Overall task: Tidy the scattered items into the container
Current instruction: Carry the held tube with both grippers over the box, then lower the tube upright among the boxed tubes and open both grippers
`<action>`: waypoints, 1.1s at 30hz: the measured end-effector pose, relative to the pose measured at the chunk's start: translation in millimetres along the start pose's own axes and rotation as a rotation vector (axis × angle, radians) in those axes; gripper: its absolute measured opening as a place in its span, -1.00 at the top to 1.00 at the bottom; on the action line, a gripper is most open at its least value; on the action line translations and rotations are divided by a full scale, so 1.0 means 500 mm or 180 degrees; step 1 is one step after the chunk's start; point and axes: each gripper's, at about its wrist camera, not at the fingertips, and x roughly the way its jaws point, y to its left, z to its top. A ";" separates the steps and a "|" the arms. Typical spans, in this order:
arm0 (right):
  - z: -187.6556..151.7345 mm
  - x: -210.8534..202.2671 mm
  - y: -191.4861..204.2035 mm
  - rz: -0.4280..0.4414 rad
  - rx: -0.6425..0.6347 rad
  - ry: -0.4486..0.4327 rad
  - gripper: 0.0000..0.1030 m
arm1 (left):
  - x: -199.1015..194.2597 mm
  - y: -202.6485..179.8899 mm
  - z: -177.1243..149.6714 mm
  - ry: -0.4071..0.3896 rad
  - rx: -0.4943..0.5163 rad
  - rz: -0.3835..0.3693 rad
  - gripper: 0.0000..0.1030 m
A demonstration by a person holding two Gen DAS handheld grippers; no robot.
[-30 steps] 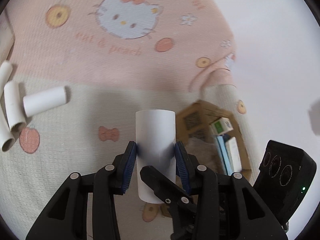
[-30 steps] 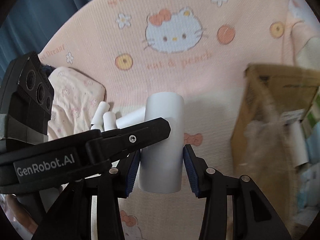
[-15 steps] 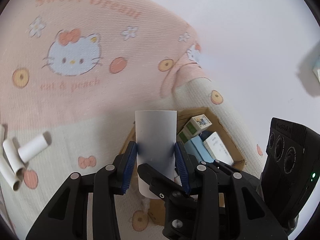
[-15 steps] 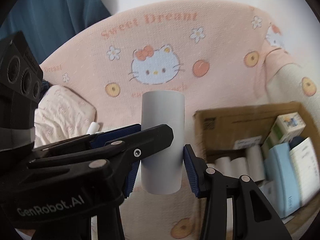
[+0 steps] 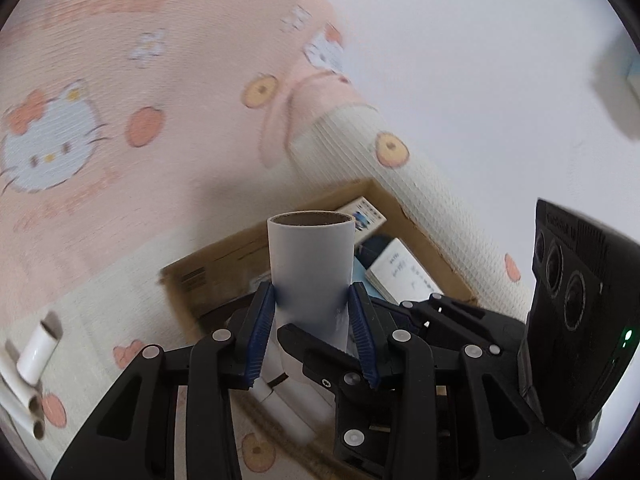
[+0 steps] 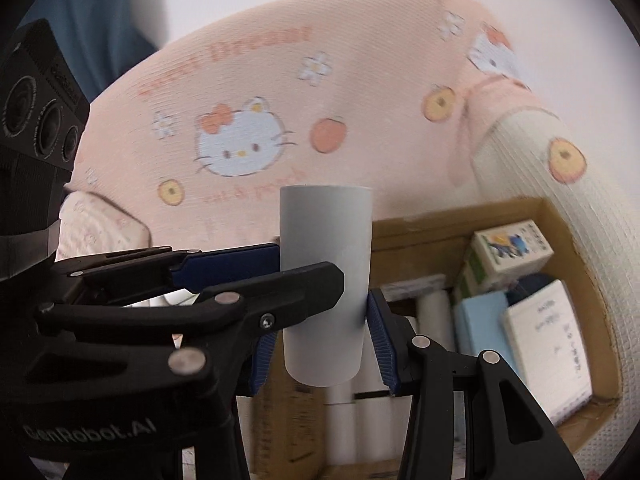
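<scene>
One white cardboard tube (image 5: 312, 268) stands upright, and both grippers grip it crosswise. My left gripper (image 5: 312, 320) is shut on its sides with the blue pads. The right gripper's black fingers (image 5: 308, 350) cross in front of the tube's lower part. In the right wrist view my right gripper (image 6: 324, 328) is shut on the same tube (image 6: 326, 248), while the left gripper's fingers (image 6: 272, 288) straddle it from the left. The tube hangs over the open cardboard box (image 6: 556, 216), which holds several white tubes (image 6: 432, 312) and small cartons (image 6: 512, 244).
A few loose white tubes (image 5: 38, 356) lie on the cream bedding at the far left. A pink cartoon-cat blanket (image 5: 120, 100) covers the bed behind the box (image 5: 416, 224). A small pillow (image 6: 100, 224) lies at the left, and a white wall stands to the right.
Both grippers have carried the tube up and to the right, from above the bedding to above the box. The loose tubes have slid to the left edge of the left wrist view.
</scene>
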 end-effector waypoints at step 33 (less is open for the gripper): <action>-0.068 0.160 -0.145 -0.0330 0.0196 0.1132 0.27 | 0.264 0.065 -0.020 0.1240 -0.0906 -0.0081 0.99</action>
